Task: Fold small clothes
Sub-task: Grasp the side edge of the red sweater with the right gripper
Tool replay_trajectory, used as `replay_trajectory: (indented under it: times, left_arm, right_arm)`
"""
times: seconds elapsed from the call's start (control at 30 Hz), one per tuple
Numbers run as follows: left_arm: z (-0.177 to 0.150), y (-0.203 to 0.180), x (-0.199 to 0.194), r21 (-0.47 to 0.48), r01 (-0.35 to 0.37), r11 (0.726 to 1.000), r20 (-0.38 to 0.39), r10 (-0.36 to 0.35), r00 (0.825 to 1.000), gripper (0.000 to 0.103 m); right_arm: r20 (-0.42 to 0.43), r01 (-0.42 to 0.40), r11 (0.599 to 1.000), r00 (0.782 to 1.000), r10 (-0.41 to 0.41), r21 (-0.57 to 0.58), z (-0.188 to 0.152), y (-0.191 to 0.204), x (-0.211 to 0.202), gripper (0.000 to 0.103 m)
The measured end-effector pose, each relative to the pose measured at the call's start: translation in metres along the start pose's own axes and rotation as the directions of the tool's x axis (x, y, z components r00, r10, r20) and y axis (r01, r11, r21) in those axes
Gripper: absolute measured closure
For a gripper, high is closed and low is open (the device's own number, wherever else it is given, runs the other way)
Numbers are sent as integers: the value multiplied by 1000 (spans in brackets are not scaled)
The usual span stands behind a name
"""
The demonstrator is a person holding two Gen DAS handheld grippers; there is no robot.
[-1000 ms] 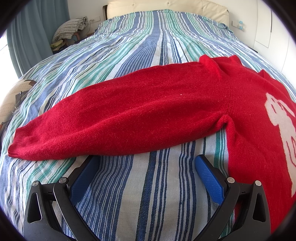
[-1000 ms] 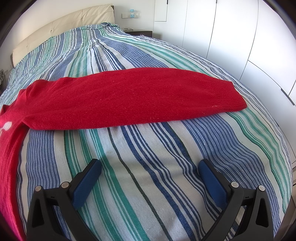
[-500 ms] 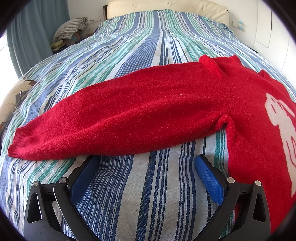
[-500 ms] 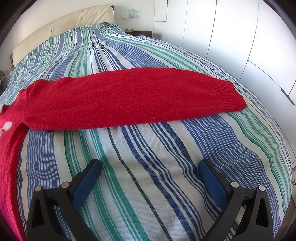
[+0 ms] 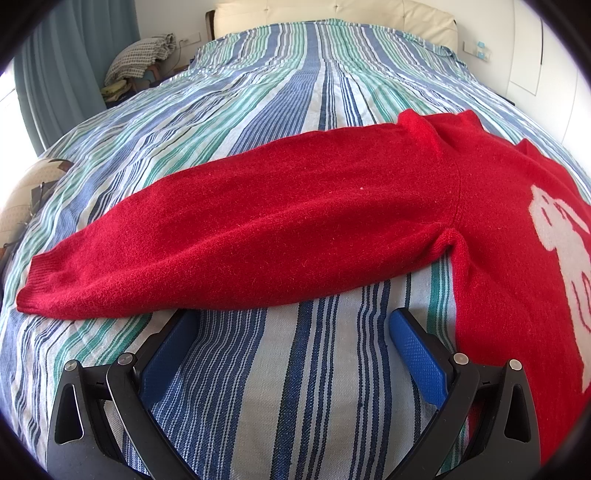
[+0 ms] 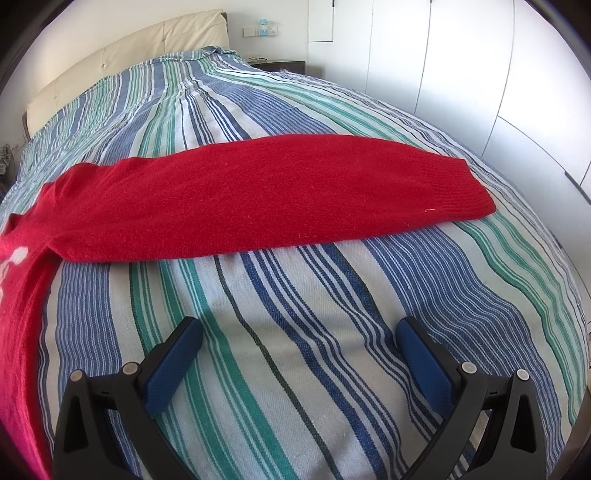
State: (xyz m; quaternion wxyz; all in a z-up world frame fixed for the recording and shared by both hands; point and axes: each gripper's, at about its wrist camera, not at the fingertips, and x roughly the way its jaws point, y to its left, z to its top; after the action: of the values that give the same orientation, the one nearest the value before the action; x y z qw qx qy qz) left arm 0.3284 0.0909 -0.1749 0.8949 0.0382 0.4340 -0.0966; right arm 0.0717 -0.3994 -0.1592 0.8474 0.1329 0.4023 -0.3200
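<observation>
Left gripper (image 5: 291, 325) and right gripper (image 6: 299, 332): black frames, silver screws, textured blue pads (image 5: 417, 354) lining the jaws.

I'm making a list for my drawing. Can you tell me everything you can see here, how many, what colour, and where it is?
sweater: one, red with a white picture on the front, lying flat on the bed, both sleeves spread out sideways
left sleeve: one, red, stretched across the bedspread just past the left gripper
right sleeve: one, red, stretched across the bedspread ahead of the right gripper
bedspread: one, blue, green and white stripes, covering the bed
headboard: one, cream, at the far end of the bed
curtain: one, grey-blue, far left
wardrobe doors: several, white, far right
left gripper: one, black with blue pads, jaws open, holding nothing
right gripper: one, black with blue pads, jaws open, holding nothing
</observation>
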Motion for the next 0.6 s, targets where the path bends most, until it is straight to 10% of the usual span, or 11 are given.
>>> replay_trajectory:
  times: [0.13, 0.3, 0.4, 0.5, 0.6]
  left_arm:
    - [0, 1, 0, 2, -3, 1000, 1, 3, 1000, 0]
    - [0, 1, 0, 1, -4, 1000, 2, 4, 1000, 0]
    - [0, 2, 0, -2, 0, 1000, 1, 0, 1000, 0]
    - [2, 1, 1, -5, -2, 1000, -9, 2, 1000, 0]
    - [4, -3, 2, 5, -19, 1000, -23, 19, 1000, 0]
  right_arm:
    - [-114, -161, 980, 982, 148, -115, 14, -11, -5, 0]
    - [-2, -494, 862, 867, 497, 109, 32, -98, -51, 0]
    - [86, -523, 785, 846, 527, 333, 44, -162, -44, 0]
    - [138, -532, 590, 802, 581, 608, 47, -221, -6, 0]
    - [163, -518, 520, 797, 581, 679, 52, -237, 20, 3]
